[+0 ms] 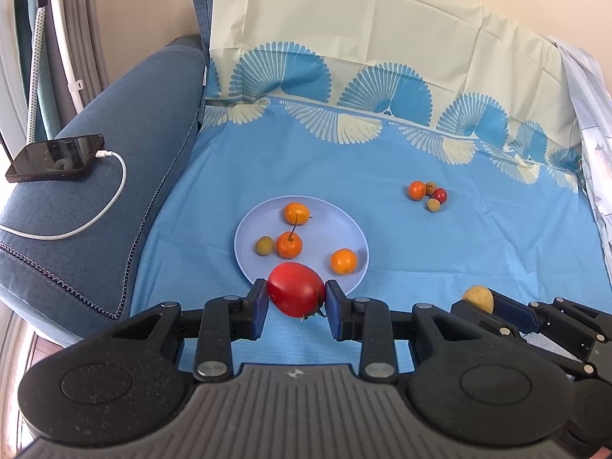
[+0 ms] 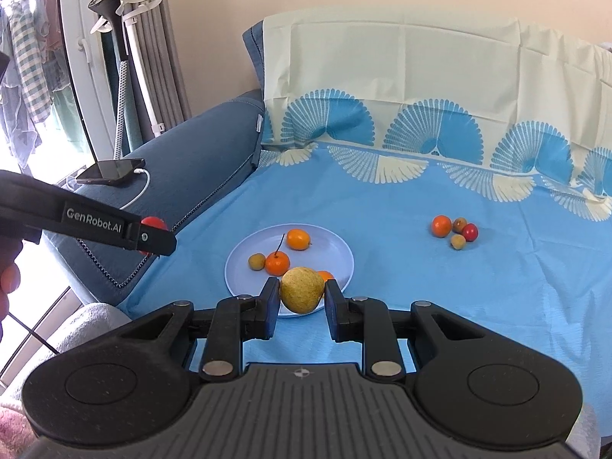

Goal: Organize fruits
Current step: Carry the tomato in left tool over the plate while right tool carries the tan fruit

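My left gripper (image 1: 295, 298) is shut on a red tomato (image 1: 296, 288) and holds it at the near rim of the pale blue plate (image 1: 344, 225). The plate holds three small oranges (image 1: 296, 213) and a small yellow-green fruit (image 1: 264, 245). My right gripper (image 2: 302, 296) is shut on a yellow-green pear (image 2: 302, 289), also at the near rim of the plate (image 2: 336, 248). In the left wrist view the right gripper (image 1: 485, 302) shows at lower right with the pear (image 1: 478, 296). A cluster of small fruits (image 1: 428, 195) lies on the cloth to the right, also in the right wrist view (image 2: 455, 231).
A blue patterned cloth (image 1: 420, 267) covers the sofa seat and backrest. A phone (image 1: 55, 157) on a white charging cable (image 1: 95, 214) lies on the blue sofa arm at left. Curtains and a white stand (image 2: 126, 57) are behind the sofa arm.
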The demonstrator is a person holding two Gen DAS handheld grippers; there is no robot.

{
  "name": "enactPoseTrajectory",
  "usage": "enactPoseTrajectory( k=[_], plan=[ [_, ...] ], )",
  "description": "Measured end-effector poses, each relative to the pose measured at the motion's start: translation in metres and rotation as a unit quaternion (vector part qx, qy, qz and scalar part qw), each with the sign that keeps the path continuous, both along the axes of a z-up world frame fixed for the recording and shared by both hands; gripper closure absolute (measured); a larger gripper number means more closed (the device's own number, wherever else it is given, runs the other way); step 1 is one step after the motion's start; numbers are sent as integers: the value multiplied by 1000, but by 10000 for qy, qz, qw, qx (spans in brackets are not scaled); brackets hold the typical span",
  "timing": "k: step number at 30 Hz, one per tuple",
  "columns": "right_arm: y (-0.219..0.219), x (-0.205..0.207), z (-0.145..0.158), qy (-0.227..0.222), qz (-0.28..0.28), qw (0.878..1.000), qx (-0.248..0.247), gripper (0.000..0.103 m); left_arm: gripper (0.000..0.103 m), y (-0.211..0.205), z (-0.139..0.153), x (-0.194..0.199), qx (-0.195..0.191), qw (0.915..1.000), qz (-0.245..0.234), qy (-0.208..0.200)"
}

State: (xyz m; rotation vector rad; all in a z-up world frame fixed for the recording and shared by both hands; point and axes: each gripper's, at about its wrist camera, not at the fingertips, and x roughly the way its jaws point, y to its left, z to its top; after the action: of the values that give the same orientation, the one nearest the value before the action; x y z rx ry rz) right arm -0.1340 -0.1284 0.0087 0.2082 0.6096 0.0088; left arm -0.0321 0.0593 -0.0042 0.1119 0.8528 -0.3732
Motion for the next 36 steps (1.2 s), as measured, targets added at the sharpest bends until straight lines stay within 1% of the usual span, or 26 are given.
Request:
enactPoseTrajectory(
  k=[19,27,36],
  plan=[
    [-7,31,-11,177,39,9997,143,77,68,-11,-15,29,95,9998,36,188],
    [-10,62,-24,358,72,9990,271,77,68,-21,-32,61,246,9990,98,369],
    [-21,111,-44,590,63,9976,347,77,68,-38,-58,106,391,9975,75,586]
  ],
)
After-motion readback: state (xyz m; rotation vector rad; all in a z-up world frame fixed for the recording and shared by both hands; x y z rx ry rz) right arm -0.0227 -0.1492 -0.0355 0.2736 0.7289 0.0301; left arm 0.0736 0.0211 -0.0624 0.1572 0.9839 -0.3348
